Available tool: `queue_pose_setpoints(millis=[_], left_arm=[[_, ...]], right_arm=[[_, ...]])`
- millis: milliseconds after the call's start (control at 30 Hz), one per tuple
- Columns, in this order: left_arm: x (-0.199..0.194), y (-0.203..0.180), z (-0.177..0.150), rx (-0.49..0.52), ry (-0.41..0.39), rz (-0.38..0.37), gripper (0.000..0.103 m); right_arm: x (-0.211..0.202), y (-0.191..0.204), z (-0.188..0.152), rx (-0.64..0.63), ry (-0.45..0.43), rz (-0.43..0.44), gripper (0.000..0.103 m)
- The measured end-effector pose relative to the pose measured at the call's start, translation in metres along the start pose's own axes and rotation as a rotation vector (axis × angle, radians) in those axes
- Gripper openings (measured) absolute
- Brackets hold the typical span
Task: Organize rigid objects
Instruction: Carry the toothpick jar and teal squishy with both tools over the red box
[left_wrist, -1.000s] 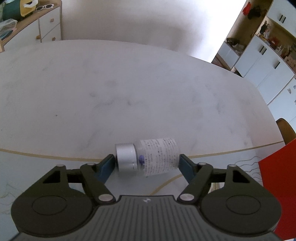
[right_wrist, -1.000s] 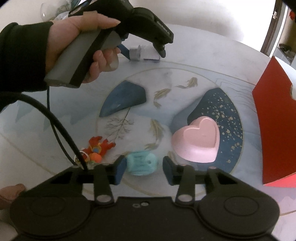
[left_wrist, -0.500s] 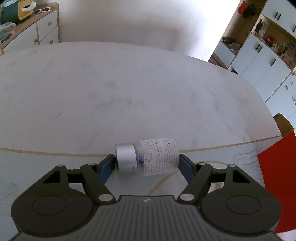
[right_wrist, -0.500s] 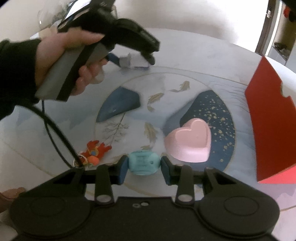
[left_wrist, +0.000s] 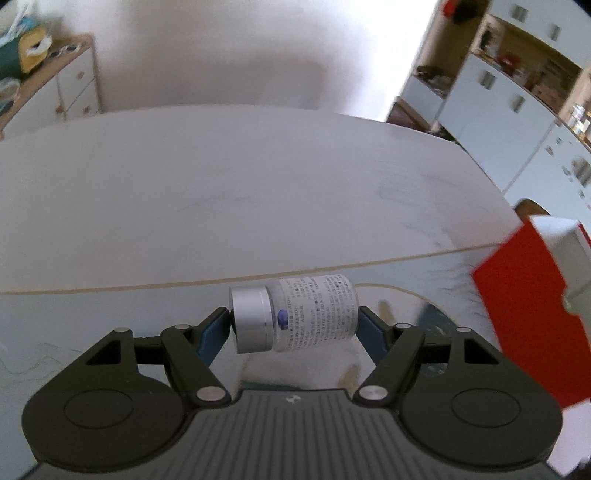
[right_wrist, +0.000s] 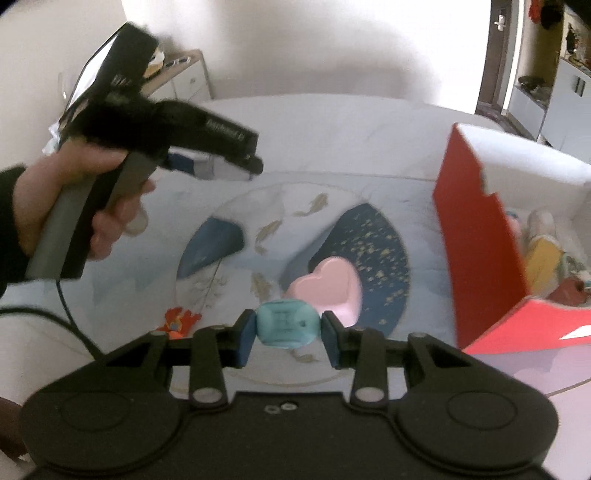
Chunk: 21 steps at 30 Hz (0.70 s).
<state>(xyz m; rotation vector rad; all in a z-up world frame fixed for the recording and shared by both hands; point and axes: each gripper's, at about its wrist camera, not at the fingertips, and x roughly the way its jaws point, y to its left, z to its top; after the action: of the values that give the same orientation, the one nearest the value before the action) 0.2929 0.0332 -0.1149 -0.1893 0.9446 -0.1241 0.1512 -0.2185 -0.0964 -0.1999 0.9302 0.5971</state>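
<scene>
left hand-held gripper (left_wrist: 294, 320) clamping bottle (left_wrist: 295, 314); right hand-held gripper (right_wrist: 288, 328) clamping teal block (right_wrist: 287, 328)

fine print on the bottle (left_wrist: 316, 314) label — unreadable, white lettering on the black handle (right_wrist: 225, 129) — blurred

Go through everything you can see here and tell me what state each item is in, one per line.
Left claw: shut on the bottle, gripping it end to end.
Bottle: held sideways, silver cap on.
Right claw: shut on the teal block.
Teal block: clamped between the pads.
Pink heart dish: resting on the mat, empty.
Red box: open-topped, items already inside.
Orange toy: lying on the mat, untouched.
</scene>
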Motion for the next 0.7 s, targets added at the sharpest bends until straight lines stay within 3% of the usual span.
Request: queue_pose_setpoints(millis=[467,700], left_arm=[[-0.063,-0.089,-0.013,0.105,-0.024,-0.085,0.074],[-0.071,-0.139,-0.013,0.123,-0.029,-0.110,0.074]], right_arm=[[-0.060,-0.072,0.010,0.032,-0.082,0.013,0.037],[-0.075,-0.121,0.011,0.052,-0.105,0.014,0.038]])
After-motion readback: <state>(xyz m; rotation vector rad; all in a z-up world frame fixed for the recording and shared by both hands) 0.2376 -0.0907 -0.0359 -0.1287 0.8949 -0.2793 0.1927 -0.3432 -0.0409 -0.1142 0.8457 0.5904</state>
